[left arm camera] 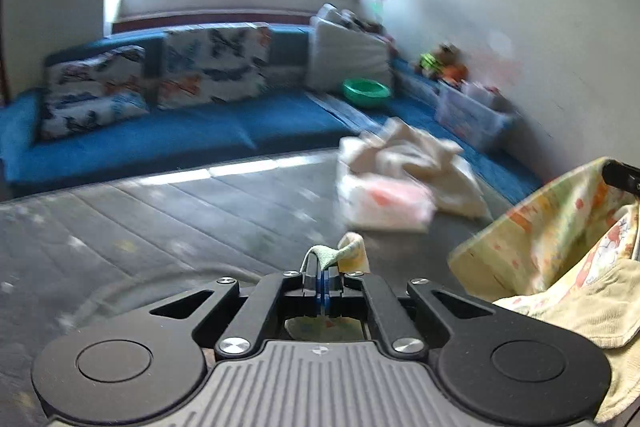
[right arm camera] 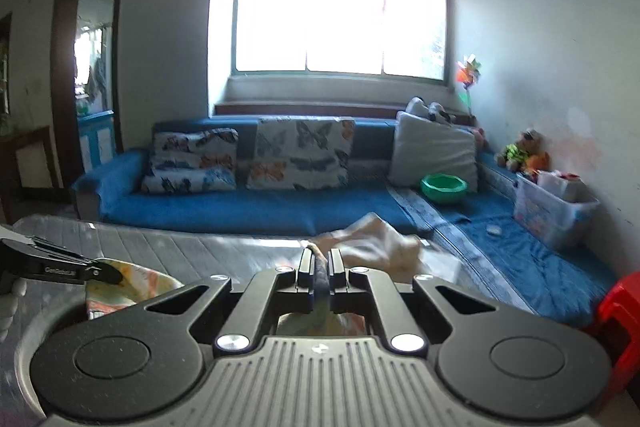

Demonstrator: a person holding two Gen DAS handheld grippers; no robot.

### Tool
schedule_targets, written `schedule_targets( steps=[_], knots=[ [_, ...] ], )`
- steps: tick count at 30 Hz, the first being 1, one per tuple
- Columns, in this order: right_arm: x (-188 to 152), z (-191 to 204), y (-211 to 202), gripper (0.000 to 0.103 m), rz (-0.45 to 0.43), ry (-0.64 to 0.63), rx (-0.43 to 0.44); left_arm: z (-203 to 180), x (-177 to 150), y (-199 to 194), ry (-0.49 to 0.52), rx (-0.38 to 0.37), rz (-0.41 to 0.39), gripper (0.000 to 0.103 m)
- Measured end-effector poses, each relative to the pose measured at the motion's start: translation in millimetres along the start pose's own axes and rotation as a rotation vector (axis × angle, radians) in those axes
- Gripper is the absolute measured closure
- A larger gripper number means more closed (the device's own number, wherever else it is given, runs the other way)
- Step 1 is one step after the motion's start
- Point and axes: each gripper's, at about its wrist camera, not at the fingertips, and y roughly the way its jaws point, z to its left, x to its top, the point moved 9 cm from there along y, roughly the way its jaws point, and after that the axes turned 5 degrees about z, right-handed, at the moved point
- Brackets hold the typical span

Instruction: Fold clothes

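Observation:
My left gripper (left arm camera: 323,269) is shut on an edge of a yellow printed garment (left arm camera: 560,247), which hangs to the right, held up above the dark table (left arm camera: 140,227). My right gripper (right arm camera: 320,263) is shut on another edge of the same garment (right arm camera: 132,287); its cloth shows between the jaws. The left gripper's tip shows at the left of the right wrist view (right arm camera: 100,273), the right gripper's tip at the right edge of the left wrist view (left arm camera: 620,175). A pile of cream and white clothes (left arm camera: 400,175) lies on the table's far right; it also shows in the right wrist view (right arm camera: 376,239).
A blue L-shaped sofa (right arm camera: 240,207) with butterfly cushions (right arm camera: 300,155) runs behind the table. On it are a green bowl (right arm camera: 444,187), a clear storage box (right arm camera: 552,215) and soft toys (right arm camera: 520,151). A red stool (right arm camera: 620,307) stands at right. A doorway (right arm camera: 92,67) is at left.

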Motion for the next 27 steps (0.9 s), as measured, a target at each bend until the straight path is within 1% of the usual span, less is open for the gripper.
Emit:
schedule_targets(
  steps=[4,7,9,11,12,14,15,17,19,21,23,26,27],
  knots=[
    [34,26,17,0.098,-0.044,-0.003,0.036,41,34,-29,-0.020,0.079,-0.075,0.102],
    [65,47,25,0.098,-0.106,0.005,0.066,69,59,-59,-0.038,0.132,-0.142,0.102],
    [83,60,23,0.098,-0.147,0.008,0.091,83,71,-83,-0.037,0.159,-0.186,0.102],
    [97,73,17,0.098,-0.181,-0.003,0.116,94,76,-110,-0.025,0.181,-0.223,0.102],
    [101,78,14,0.102,-0.193,-0.009,0.128,98,76,-123,-0.019,0.190,-0.237,0.102],
    [103,90,2,0.103,-0.216,-0.027,0.159,105,71,-142,-0.008,0.204,-0.244,0.102],
    [101,94,-3,0.103,-0.216,-0.027,0.176,108,65,-149,-0.001,0.203,-0.242,0.102],
    [88,102,-13,0.103,-0.196,-0.041,0.205,109,42,-156,0.021,0.200,-0.209,0.102],
    [69,112,-19,0.103,-0.167,-0.084,0.217,109,10,-158,0.049,0.219,-0.161,0.102],
    [45,122,-19,0.103,-0.118,-0.108,0.240,111,-24,-155,0.073,0.247,-0.109,0.102],
    [21,133,-16,0.102,-0.065,-0.129,0.262,114,-56,-150,0.069,0.261,-0.060,0.102],
    [-17,148,-2,0.095,0.039,-0.154,0.303,122,-102,-149,0.028,0.264,0.007,0.102],
    [-31,154,4,0.084,0.080,-0.158,0.316,126,-115,-148,0.007,0.266,0.024,0.102]
  ],
)
